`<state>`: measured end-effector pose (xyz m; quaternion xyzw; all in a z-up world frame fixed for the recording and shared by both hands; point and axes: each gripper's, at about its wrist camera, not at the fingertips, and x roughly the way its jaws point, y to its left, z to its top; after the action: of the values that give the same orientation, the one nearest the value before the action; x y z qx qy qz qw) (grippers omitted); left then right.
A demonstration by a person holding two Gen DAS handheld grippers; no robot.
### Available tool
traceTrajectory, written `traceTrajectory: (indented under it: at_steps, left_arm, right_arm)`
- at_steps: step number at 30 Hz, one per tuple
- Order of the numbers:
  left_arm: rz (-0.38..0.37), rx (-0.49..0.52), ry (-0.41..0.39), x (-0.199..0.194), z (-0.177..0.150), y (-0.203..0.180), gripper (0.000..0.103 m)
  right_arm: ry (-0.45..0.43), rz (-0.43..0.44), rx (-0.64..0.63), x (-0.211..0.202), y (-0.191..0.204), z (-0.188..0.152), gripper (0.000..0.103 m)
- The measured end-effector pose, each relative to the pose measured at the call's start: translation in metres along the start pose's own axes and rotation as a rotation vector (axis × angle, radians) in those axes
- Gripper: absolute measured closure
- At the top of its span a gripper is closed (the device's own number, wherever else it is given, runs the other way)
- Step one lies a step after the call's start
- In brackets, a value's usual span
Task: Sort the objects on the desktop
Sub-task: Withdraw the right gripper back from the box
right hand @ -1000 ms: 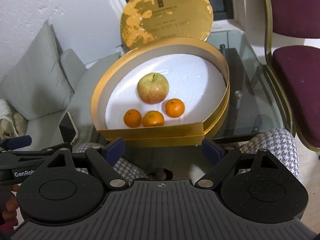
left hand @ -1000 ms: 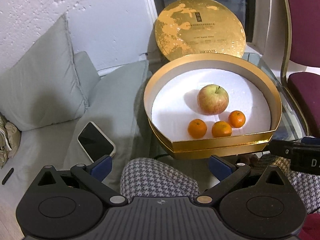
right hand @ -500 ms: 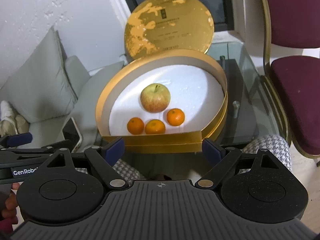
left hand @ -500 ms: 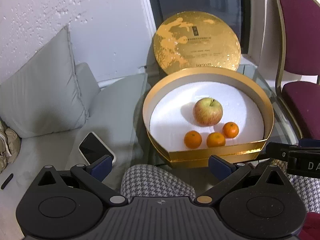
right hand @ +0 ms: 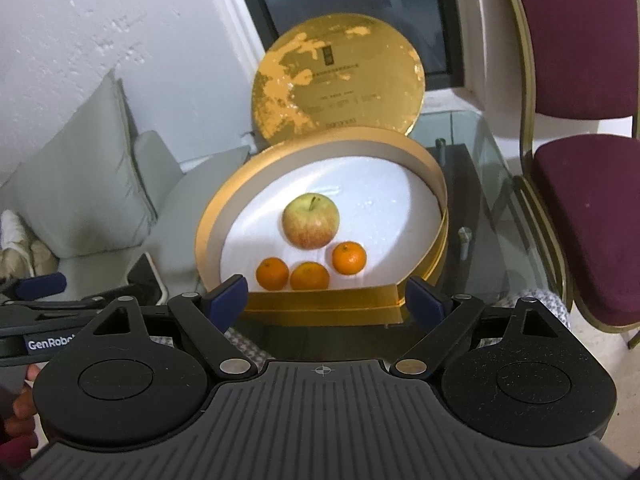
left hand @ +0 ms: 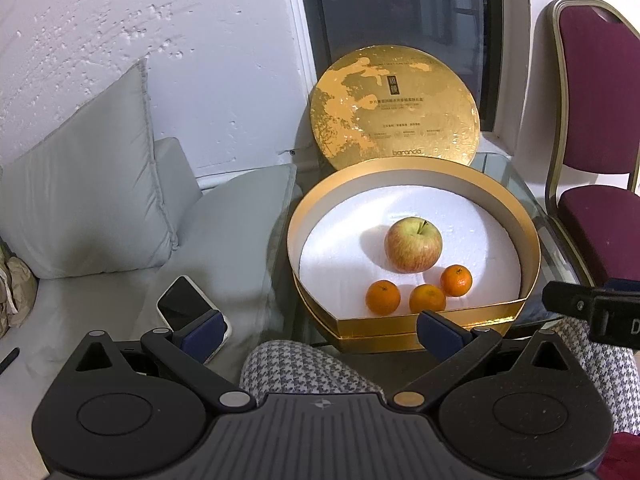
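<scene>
**Fruit in the gold box, both grippers held wide**

Apple [left hand: 413,244] and three mandarins sit on the white foam floor of a round gold gift box [left hand: 530,240], which rests on a glass table [right hand: 492,200]. Taking the apple as landmark: one mandarin [left hand: 383,297] lies in front of it to the left, a second [left hand: 427,298] directly in front, a third [left hand: 456,279] in front to the right, all just beside it and near the box's straight front wall. Behind the apple, the box's gold lid [left hand: 394,106] stands upright against the window. Left of it, off the table, a phone [left hand: 182,306] lies on a grey cushion [left hand: 224,216]. Right of it stands a maroon chair [right hand: 588,208].

The left gripper [left hand: 318,326] hangs in front of the apple with its blue-tipped fingers spread wide, holding nothing. The right gripper [right hand: 326,294] is likewise spread wide and empty, near the box's front wall.
</scene>
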<state>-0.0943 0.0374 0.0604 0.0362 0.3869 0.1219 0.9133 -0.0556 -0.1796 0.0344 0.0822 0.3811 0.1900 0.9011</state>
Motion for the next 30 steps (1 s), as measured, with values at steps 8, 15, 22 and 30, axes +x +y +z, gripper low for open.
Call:
traceTrajectory:
  at_steps: [8,15,22,30]
  left_arm:
    - [0.003,-0.003,0.016,0.005,0.0,0.002,0.001]
    - [0.006,0.004,0.043,0.012,0.0,0.002,0.001]
    - [0.008,0.024,0.083,0.024,0.002,0.0,0.001]
    - [0.005,0.057,0.153,0.045,0.001,-0.005,0.001]
  right_arm:
    - [-0.071,0.03,-0.027,-0.01,-0.004,0.005,0.009]
    - [-0.069,0.028,0.014,-0.007,-0.014,0.01,0.009]
    - [-0.044,0.027,0.046,0.002,-0.023,0.012,0.009]
    - [-0.005,0.012,0.084,0.018,-0.038,0.009,0.009]
